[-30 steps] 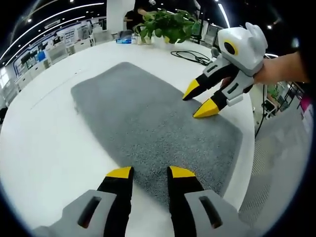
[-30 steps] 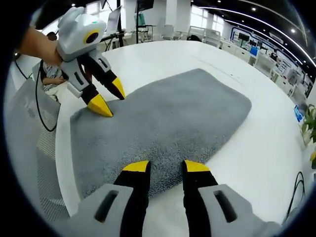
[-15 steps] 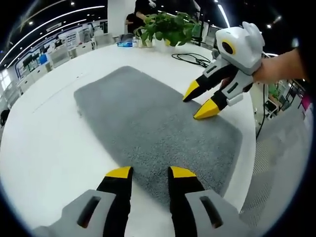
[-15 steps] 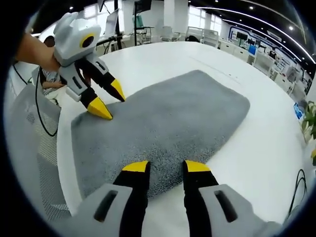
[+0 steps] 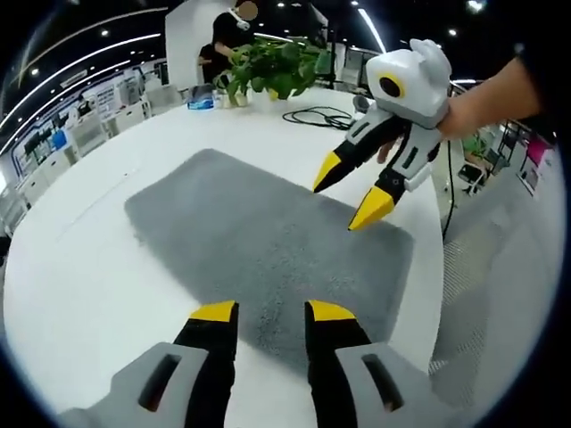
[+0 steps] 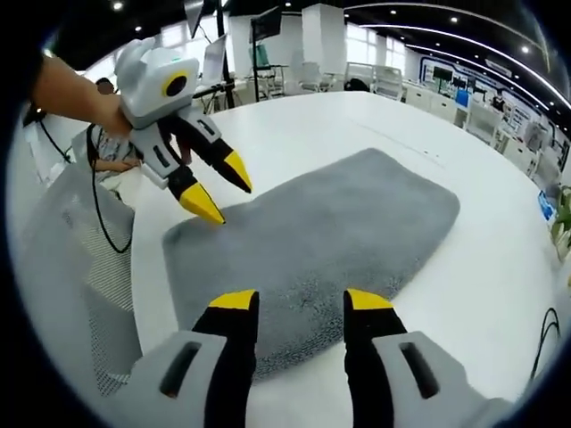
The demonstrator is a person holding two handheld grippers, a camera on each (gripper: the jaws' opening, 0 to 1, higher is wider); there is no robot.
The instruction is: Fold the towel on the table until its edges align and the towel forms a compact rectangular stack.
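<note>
A grey towel lies flat and unfolded on the white table. My left gripper is open above the towel's near edge, with nothing between its jaws. In the left gripper view my right gripper hangs open over the towel's far right corner, held by a hand. In the right gripper view the towel spreads ahead on the table, and my right gripper stands open over its near edge. My left gripper appears there open, just above the towel's left corner.
A potted plant and a black cable sit at the table's far end in the left gripper view. A mesh chair stands off the table's edge at the left of the right gripper view. Desks and chairs fill the background.
Both grippers have lifted and pulled back a little from the towel, staying open. The towel has not moved.
</note>
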